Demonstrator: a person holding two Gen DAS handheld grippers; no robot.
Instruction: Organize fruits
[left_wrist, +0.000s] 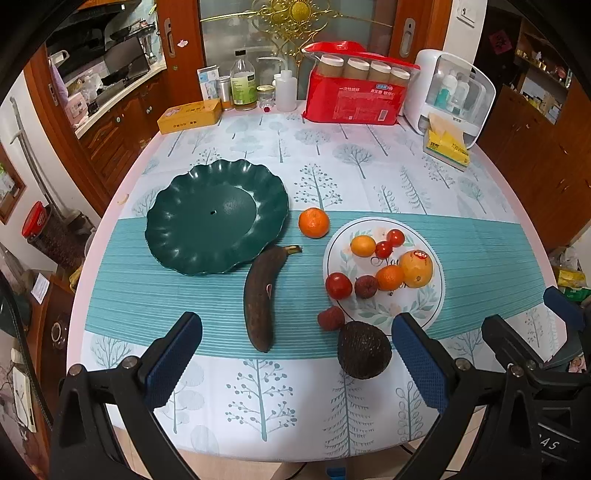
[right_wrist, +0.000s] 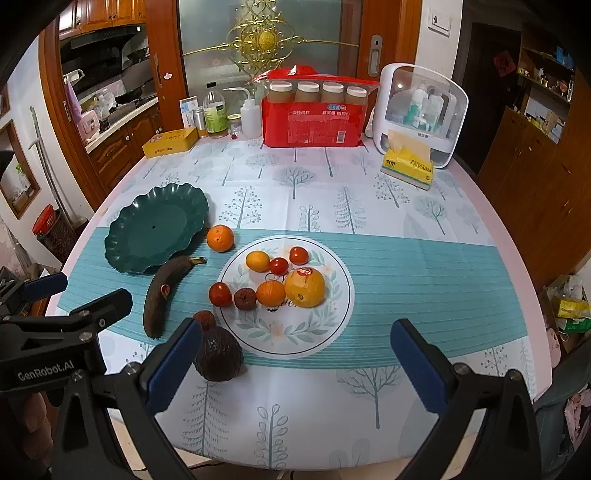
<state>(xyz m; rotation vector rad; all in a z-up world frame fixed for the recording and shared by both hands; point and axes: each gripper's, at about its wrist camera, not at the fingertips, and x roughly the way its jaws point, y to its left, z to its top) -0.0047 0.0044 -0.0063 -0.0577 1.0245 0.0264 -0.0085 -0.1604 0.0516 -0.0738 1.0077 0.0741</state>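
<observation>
The worktop (left_wrist: 369, 166) carries everything, under a tree-printed cloth. Toward its left edge sits the dark green scalloped dish (left_wrist: 217, 216), bare. Nearer the middle lies the white floral plate (right_wrist: 332, 317), holding a large yellow-orange fruit (right_wrist: 305, 288), small oranges, cherry tomatoes and a dark red lychee. A blackened banana (left_wrist: 260, 297) lies between the two, its stem touching the dish's rim. An avocado (left_wrist: 364, 349) rests near the front edge, a lychee just beside it. My left hand-held gripper (left_wrist: 297, 360) and my right hand-held gripper (right_wrist: 295, 363) both hover spread wide, holding nothing.
</observation>
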